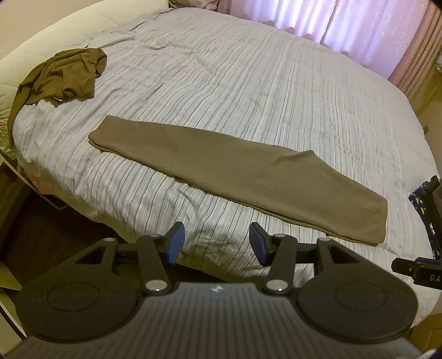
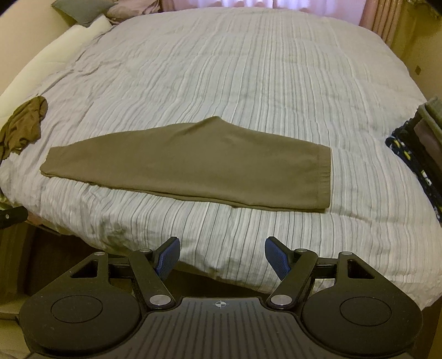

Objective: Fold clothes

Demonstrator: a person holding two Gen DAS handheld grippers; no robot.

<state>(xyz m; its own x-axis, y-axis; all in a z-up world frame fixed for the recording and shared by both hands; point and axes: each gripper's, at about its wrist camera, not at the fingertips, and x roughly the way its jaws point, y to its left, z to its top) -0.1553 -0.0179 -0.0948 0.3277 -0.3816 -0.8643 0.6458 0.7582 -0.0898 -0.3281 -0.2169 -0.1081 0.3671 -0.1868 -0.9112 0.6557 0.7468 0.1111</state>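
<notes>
Nearest of all are the two grippers, one in each hand, both over the near edge of the bed (image 2: 248,69). The left gripper (image 1: 216,243) has its blue fingers (image 1: 176,243) apart with nothing between them, and the right gripper (image 2: 222,258) has its fingers (image 2: 277,258) spread wide and empty too. Just past them lie the brown pants (image 2: 193,163), folded the long way, flat on the striped cover, with the waistband on the right and the leg ends on the left. They sit near the bed's front edge, so a careless tug toward the edge could, I think, drag them off onto the floor. The cloth looks soft and thin, so pinching only the top layer might pull the fold open. The cover is loose and wrinkly, and low fingers could grab it along with the pants. Farther back on the left is a crumpled brown garment (image 1: 63,77), half hanging over the bed's side; it could slip down if the cover gets pulled. On the right edge there is a dark patterned cloth (image 2: 414,165). Counting: two grippers, one folded pair of pants, one crumpled garment, one dark cloth, one bed, and a grey pillow (image 2: 83,11) far back.
</notes>
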